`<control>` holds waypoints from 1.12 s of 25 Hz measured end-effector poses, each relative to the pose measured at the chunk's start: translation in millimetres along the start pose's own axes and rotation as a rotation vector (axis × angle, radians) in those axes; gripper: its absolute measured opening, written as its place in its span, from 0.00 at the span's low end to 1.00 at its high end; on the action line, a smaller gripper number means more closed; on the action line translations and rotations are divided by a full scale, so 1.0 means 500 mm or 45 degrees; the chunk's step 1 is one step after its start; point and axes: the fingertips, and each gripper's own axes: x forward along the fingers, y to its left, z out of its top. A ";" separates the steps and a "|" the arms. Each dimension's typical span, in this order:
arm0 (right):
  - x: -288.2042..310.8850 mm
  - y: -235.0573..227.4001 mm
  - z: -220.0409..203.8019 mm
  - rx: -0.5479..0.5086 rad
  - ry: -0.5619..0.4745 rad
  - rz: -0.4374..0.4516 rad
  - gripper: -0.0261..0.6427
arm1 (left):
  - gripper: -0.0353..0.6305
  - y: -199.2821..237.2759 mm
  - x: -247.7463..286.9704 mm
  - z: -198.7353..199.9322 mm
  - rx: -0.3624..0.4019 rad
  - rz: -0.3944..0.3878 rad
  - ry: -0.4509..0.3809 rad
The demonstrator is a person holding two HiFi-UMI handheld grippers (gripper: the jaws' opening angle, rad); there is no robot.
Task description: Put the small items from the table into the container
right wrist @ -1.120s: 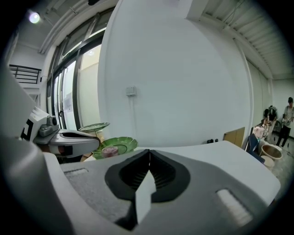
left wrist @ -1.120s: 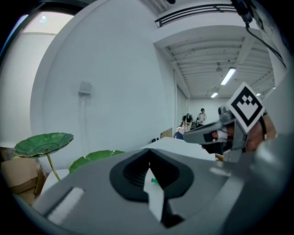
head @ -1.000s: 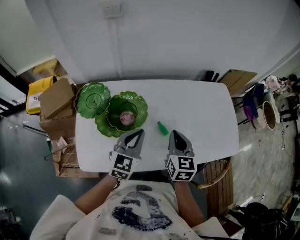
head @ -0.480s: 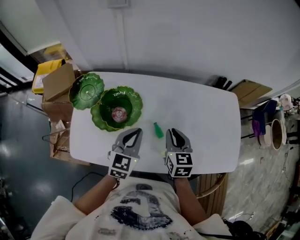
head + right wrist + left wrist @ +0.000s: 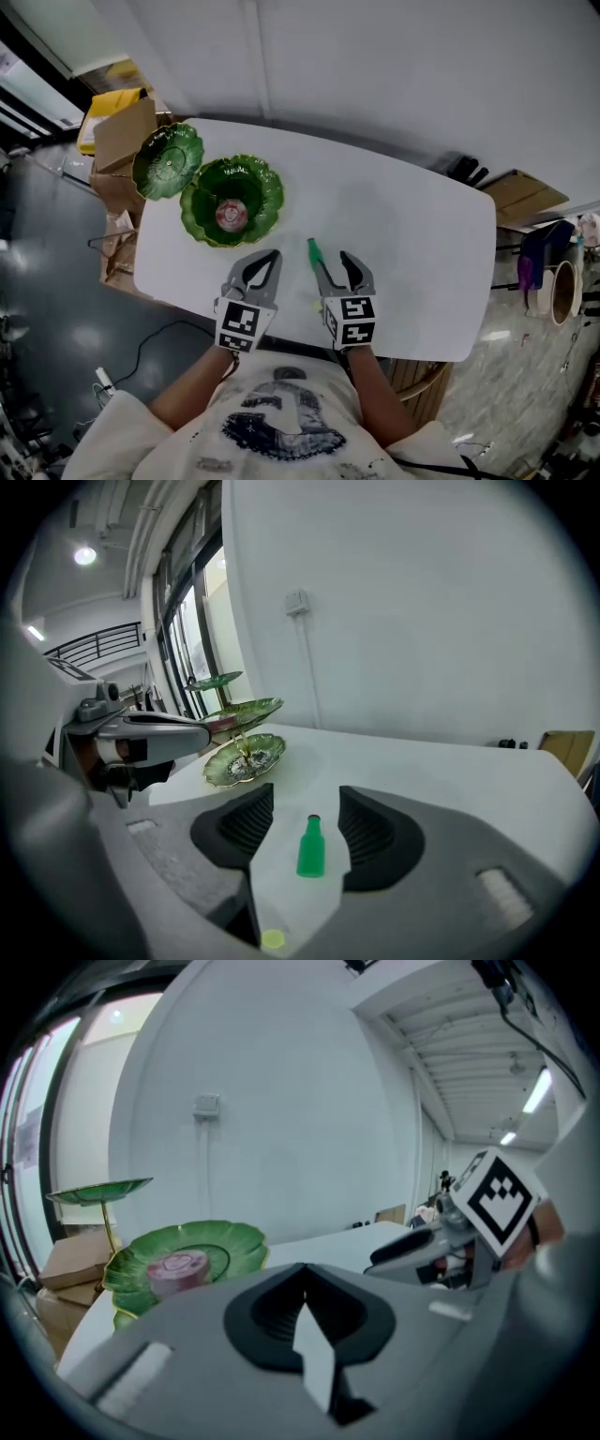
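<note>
A small green bottle (image 5: 312,251) (image 5: 311,847) lies on the white table (image 5: 412,244). My right gripper (image 5: 333,259) (image 5: 306,803) hangs low over it; its jaws are opening and the bottle lies between them, untouched. A small yellow disc (image 5: 273,938) lies on the table under that gripper. My left gripper (image 5: 269,255) (image 5: 305,1274) is shut and empty, just left of the right one. The container is a green leaf-shaped tiered plate stand (image 5: 202,220) (image 5: 234,1241) (image 5: 242,752) at the table's left end. A pink round item (image 5: 230,214) (image 5: 173,1269) sits on one of its plates.
Cardboard boxes (image 5: 122,131) stand on the floor beyond the table's left end. The table's near edge (image 5: 281,342) runs just behind both grippers. A flat brown box (image 5: 530,192) leans at the far right, next to a round bin (image 5: 562,281).
Both grippers have sunk toward the table. The right gripper's jaws have gone from shut to open, and the green bottle now lies between them. The left gripper stays shut.
</note>
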 end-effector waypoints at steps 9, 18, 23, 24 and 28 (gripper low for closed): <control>0.081 0.004 -0.065 -0.012 0.120 0.084 0.48 | 0.04 0.013 0.056 -0.043 -0.057 0.032 0.073; 0.147 0.007 -0.148 -0.005 0.256 0.121 0.47 | 0.04 0.012 0.096 -0.083 -0.082 0.027 0.140; 0.169 0.003 -0.175 -0.006 0.301 0.116 0.44 | 0.04 0.010 0.101 -0.096 -0.090 0.022 0.166; 0.172 0.003 -0.178 -0.008 0.307 0.116 0.43 | 0.04 0.010 0.102 -0.097 -0.091 0.021 0.170; 0.185 0.006 -0.192 -0.022 0.339 0.122 0.43 | 0.04 0.012 0.106 -0.104 -0.098 0.020 0.183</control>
